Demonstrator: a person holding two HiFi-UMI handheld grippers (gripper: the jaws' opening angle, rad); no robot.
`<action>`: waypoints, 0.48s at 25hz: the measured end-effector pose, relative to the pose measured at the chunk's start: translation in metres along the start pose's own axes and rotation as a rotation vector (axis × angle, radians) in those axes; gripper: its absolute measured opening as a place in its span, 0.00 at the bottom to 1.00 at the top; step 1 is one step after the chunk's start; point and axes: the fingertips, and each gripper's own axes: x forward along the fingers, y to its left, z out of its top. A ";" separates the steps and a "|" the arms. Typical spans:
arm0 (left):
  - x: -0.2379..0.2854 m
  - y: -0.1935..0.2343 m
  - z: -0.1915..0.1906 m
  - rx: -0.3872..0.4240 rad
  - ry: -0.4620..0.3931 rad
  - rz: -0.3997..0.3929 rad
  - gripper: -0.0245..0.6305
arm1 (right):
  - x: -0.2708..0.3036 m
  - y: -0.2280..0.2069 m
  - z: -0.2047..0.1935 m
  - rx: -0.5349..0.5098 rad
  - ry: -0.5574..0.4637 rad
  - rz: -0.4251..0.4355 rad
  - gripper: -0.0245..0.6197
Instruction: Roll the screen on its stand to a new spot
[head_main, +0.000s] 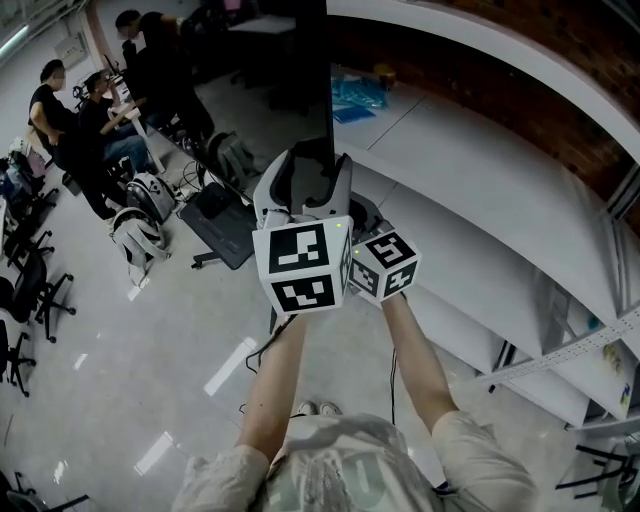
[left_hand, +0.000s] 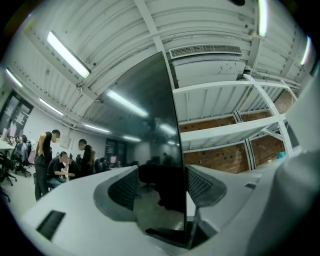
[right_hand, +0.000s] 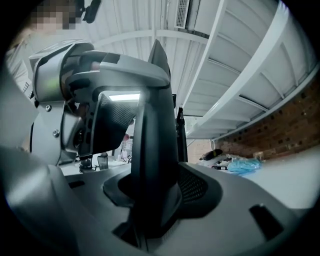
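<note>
Jaws of the left gripper (left_hand: 162, 186) are closed on the big, thin, shiny black screen (head_main: 326, 80). The dark glass fills the gap between them and seems to touch both sides. Jaws of the right gripper (right_hand: 156, 192) grip the same screen, just beside the left gripper. The screen's thick dark edge sits tight between them.

The screen stands tall right in front of the person. From above you see only its thin side. Below it, the flat black foot of the stand (head_main: 225, 232) rests on the shiny grey floor (head_main: 150, 380). A long white shelf (head_main: 470, 170) runs close by on the right. People (head_main: 100, 115) sit well away on the left, with bags (head_main: 135, 240) on the floor near them.

I think the first part is done, because both grippers have hold of the screen. The rolling is what is left. Nothing here shows where the new spot is. So I cannot tell how far the screen has to go.
</note>
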 end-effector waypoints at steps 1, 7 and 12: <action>-0.001 0.001 0.000 0.004 0.002 0.008 0.49 | 0.000 0.002 0.000 0.004 -0.004 0.004 0.35; -0.005 0.006 0.000 -0.020 0.006 0.031 0.49 | 0.000 0.008 0.000 0.026 -0.001 0.022 0.35; -0.019 0.006 0.003 -0.011 0.006 0.032 0.49 | -0.006 0.022 0.001 0.022 0.006 0.015 0.35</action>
